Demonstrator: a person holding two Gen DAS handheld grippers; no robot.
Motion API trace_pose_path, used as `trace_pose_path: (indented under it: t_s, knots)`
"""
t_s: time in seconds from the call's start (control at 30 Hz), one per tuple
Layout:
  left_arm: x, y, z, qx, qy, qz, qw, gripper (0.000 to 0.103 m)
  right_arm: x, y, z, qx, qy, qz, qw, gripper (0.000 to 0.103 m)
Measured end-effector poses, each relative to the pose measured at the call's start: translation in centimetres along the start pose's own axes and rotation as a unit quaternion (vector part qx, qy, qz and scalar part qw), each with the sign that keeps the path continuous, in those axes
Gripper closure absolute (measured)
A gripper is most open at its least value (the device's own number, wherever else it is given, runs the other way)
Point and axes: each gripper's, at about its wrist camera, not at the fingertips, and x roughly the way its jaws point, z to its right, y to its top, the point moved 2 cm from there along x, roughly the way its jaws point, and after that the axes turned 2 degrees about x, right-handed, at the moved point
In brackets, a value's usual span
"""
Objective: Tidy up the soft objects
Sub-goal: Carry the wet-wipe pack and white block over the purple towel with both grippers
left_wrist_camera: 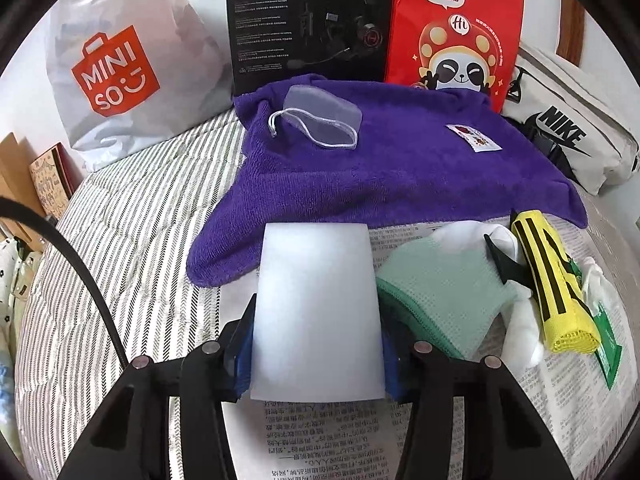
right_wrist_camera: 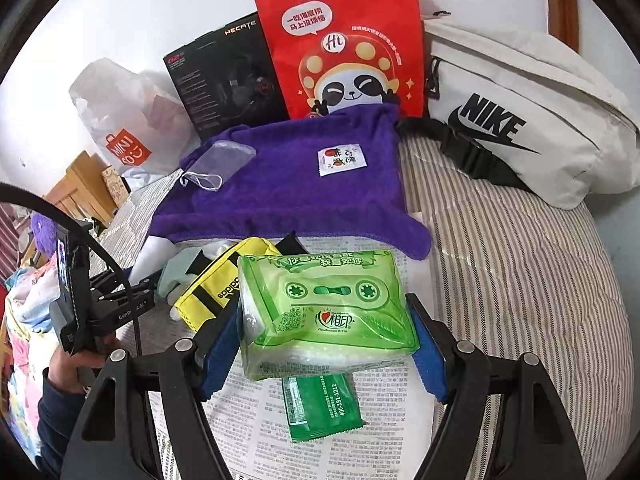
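Both grippers grip: left point(left_wrist_camera: 316, 354) white sponge point(left_wrist_camera: 316, 312); right point(right_wrist_camera: 320, 344) tissues point(right_wrist_camera: 324, 308) (green).

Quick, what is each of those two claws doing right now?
Left gripper: closed on a white foam block.
Right gripper: closed on a green tissue pack.

We look steeply down from both wrists, close over the bed. Both our views share the purple towel point(left_wrist_camera: 400, 168) point(right_wrist_camera: 288, 192) and red bag point(left_wrist_camera: 456, 32) point(right_wrist_camera: 344, 44).

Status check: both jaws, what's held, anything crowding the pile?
Left gripper shut on white foam block. Right gripper shut on green tissue pack. Yellow pouch and green sachet close by on the newspaper.
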Motion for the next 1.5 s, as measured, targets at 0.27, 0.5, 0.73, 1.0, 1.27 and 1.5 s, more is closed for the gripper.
trace_pose_path:
  t_s: [0.27,0.5,0.73,1.0,1.27,1.5]
  knots:
    - [0.0,0.0,0.0,0.000,0.006,-0.001,1.0000,0.053,1.0,-0.3,-0.1,0.005,0.006,-0.009,1.000,0.028]
    - [0.1,0.0,-0.1,-0.003,0.003,-0.002,1.0000,0.053,2.0,-0.6,-0.6,-0.005,0.001,-0.017,1.000,0.028]
    - [0.2,-0.1,0.0,-0.002,0.001,-0.001,1.0000,0.056,2.4,-0.6,-1.5,-0.019,0.003,-0.022,1.000,0.028]
    - [-0.7,0.4,-0.8,-0.021,-0.017,-0.013,0.9996,0.056,2.0,0.2,-1.6,-0.031,-0.002,-0.013,0.999,0.028]
    - [-4.3,2.1,-1.9,-0.022,-0.026,0.021,0.9992,0.056,2.6,2.1,-1.6,-0.035,-0.004,-0.005,0.999,0.028]
    - [-4.8,4.1,-2.6,-0.025,-0.027,0.031,0.9988,0.056,3.8,4.6,-1.8,-0.037,-0.002,-0.002,0.999,0.028]
